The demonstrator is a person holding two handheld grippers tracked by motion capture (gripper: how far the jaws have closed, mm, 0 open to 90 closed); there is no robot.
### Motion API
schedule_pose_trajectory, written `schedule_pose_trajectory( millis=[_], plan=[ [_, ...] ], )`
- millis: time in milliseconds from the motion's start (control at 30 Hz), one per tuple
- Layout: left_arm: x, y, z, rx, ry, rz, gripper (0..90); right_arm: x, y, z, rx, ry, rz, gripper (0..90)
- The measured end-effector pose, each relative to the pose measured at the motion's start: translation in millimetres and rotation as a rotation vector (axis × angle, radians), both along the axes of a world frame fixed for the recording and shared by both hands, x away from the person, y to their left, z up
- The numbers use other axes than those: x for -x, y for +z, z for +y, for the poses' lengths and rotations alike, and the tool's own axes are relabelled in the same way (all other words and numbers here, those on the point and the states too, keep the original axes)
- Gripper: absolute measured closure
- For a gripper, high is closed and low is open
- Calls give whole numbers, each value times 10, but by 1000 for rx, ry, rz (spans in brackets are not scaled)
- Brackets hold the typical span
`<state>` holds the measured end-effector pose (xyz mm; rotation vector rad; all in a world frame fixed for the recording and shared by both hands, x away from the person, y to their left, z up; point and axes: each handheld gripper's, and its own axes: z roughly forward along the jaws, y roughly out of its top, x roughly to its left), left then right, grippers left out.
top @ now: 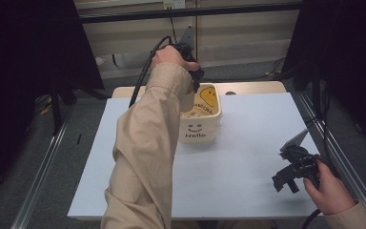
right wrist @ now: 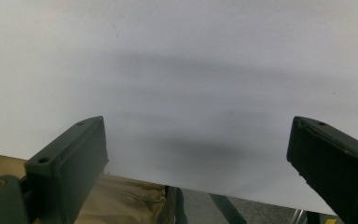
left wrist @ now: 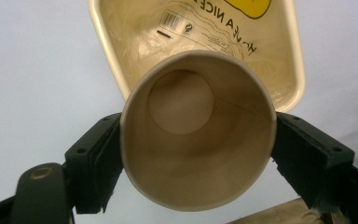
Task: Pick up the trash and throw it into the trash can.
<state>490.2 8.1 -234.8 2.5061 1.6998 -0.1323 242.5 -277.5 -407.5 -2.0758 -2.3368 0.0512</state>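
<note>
In the left gripper view, my left gripper's fingers (left wrist: 100, 158) press on both sides of a tan paper cup (left wrist: 198, 140), whose open mouth faces the camera. It hangs over the open top of a cream square bin (left wrist: 103, 46). In the high view my left gripper (top: 196, 78) points down into that bin (top: 200, 129), which bears a smiley face and "Hello" and stands mid-table. My right gripper (top: 286, 179) rests low near the table's right front corner. Its jaws stand wide apart, with nothing but the white surface between them (right wrist: 198, 158).
A white sheet (top: 248, 157) covers the table, and a strip of wooden top (top: 252, 87) shows along the far edge. Metal frame rails (top: 343, 157) run along both sides. My tan sleeve (top: 147, 143) reaches across the left half of the table.
</note>
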Motion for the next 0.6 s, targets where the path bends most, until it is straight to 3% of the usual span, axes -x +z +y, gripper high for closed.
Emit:
schedule_pose_trajectory(
  millis=[267, 300, 500, 600],
  plan=[
    [-10, -26, -15, -2, -2, -15, 185, -3, 6, 0, -1, 0, 0, 51],
    [-11, -21, -16, 2, -3, -20, 177, -10, 21, -1, 6, 1, 17, 50],
    [-14, 8, 12, -6, -12, -30, 123, -3, 4, -12, -6, -1, -9, 50],
    [4, 52, 38, -1, 3, -40, 121, -8, 19, -10, 8, 10, 11, 50]
  ],
)
